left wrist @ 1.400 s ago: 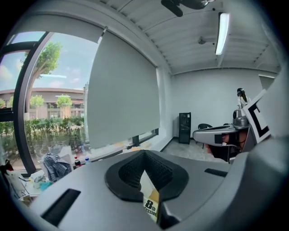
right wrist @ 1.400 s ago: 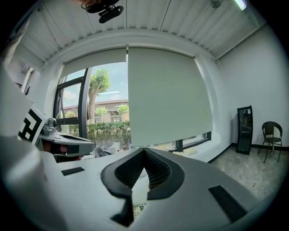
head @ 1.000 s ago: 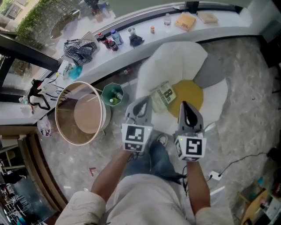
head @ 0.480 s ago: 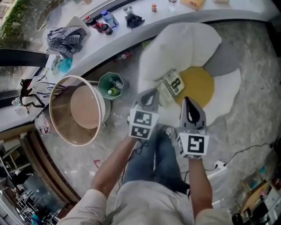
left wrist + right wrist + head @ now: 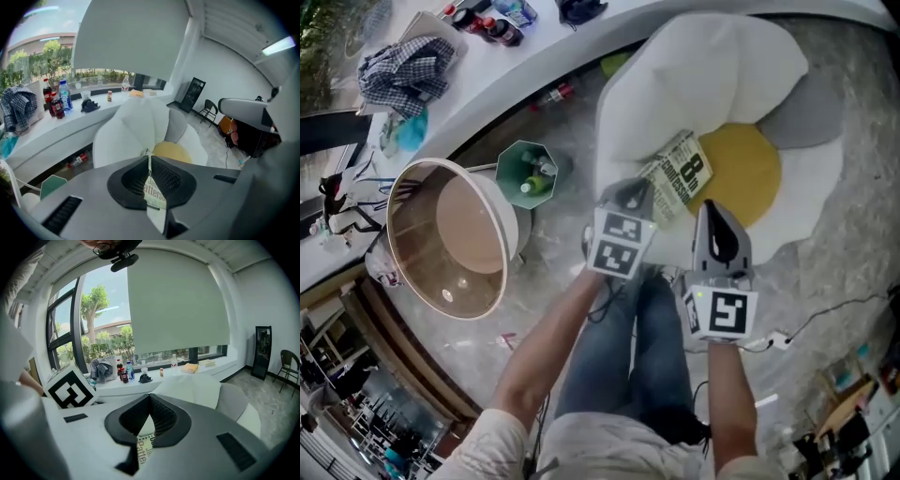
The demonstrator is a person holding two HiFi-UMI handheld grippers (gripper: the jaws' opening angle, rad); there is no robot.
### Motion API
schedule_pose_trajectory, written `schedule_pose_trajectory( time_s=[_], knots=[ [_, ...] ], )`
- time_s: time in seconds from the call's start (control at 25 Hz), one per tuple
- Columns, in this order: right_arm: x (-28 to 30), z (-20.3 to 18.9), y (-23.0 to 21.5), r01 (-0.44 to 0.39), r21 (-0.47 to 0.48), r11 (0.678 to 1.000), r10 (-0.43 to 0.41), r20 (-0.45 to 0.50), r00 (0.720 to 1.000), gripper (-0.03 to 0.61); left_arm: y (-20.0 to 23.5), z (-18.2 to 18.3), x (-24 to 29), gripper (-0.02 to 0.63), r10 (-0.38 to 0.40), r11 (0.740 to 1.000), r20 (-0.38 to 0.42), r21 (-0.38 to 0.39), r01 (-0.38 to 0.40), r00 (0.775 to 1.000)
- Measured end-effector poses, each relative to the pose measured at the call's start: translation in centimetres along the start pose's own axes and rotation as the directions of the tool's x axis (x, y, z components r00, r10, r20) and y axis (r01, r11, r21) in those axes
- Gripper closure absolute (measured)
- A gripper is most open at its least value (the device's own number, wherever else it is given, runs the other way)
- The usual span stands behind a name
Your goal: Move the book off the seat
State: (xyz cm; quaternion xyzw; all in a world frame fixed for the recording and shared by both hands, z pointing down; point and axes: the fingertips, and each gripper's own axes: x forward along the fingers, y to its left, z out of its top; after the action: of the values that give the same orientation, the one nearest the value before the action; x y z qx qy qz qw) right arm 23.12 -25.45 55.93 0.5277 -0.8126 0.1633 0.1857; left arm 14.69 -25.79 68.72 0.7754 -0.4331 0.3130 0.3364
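- Pale green-and-cream paper with heavy black print: the book (image 5: 680, 176) lies flat on the seat. It is askew across the left edge of the round yellow cushion (image 5: 748, 173), with its left part over onto the white padding.
- The left gripper (image 5: 630, 192) points steeply down, its tip over the book's near left corner. Its jaws are all but together after easing apart by a hair. In the left gripper view the book's lettering shows through the slit behind them, and nothing is pinched between the pads.
- The right gripper (image 5: 710, 209) hangs over the seat's near edge, just beside the book's near right corner. Its jaws meet at the tips and hold nothing, and the right gripper view shows a strip of the book's print in the gap below them.
- The seat belongs to a flower-shaped chair (image 5: 712, 66) of big white petals, with one grey petal (image 5: 811, 105) at its right.
- The person's legs in jeans (image 5: 628, 347) stand at the chair's near edge.
- On the mottled grey floor (image 5: 825, 262) left of the chair stands a green bin (image 5: 517, 151) with bottles in it. Beside it is a large round tub (image 5: 502, 214), white outside and brown inside.
- A curved white ledge (image 5: 516, 75) runs behind the chair. It carries a checked cloth (image 5: 398, 64) and drink bottles (image 5: 487, 23) towards its left end.
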Motion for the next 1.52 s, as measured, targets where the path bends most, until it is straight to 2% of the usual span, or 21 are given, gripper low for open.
schedule_pose_trajectory(
  time_s=[0.28,0.48,0.68,0.88,1.12,1.32,1.52],
  knots=[
    [3.0,-3.7,0.2,-0.001,0.025,1.000,0.002,-0.053,0.999,0.575,2.0,-3.2,6.1,0.532,-0.047,0.999,-0.111,-0.018,0.045,0.993],
    [4.4,-5.8,-0.3,0.003,0.055,0.998,0.001,-0.074,0.997,0.575,2.3,-5.3,9.8,0.476,-0.110,0.994,-0.202,-0.014,0.110,0.973],
    [5.7,-7.2,-1.1,0.013,0.066,0.998,-0.008,-0.073,0.997,0.575,2.9,-5.8,12.9,0.454,-0.134,0.991,-0.238,-0.008,0.136,0.962],
    [6.2,-7.9,-1.2,0.016,0.067,0.998,-0.011,-0.077,0.997,0.575,2.5,-6.9,15.0,0.407,-0.190,0.980,-0.316,0.001,0.201,0.929],
    [6.1,-9.0,-1.1,0.020,0.094,0.995,-0.011,-0.092,0.996,0.575,2.9,-8.5,16.9,0.379,-0.220,0.973,-0.388,-0.030,0.227,0.895],
    [6.3,-10.1,-1.1,0.021,0.100,0.995,-0.010,-0.112,0.994,0.575,2.3,-10.0,18.3,0.364,-0.253,0.963,-0.454,-0.033,0.267,0.854],
    [7.2,-10.9,-1.0,0.016,0.100,0.995,-0.004,-0.122,0.992,0.575,2.7,-10.1,19.9,0.362,-0.271,0.958,-0.473,-0.050,0.282,0.838]
  ],
)
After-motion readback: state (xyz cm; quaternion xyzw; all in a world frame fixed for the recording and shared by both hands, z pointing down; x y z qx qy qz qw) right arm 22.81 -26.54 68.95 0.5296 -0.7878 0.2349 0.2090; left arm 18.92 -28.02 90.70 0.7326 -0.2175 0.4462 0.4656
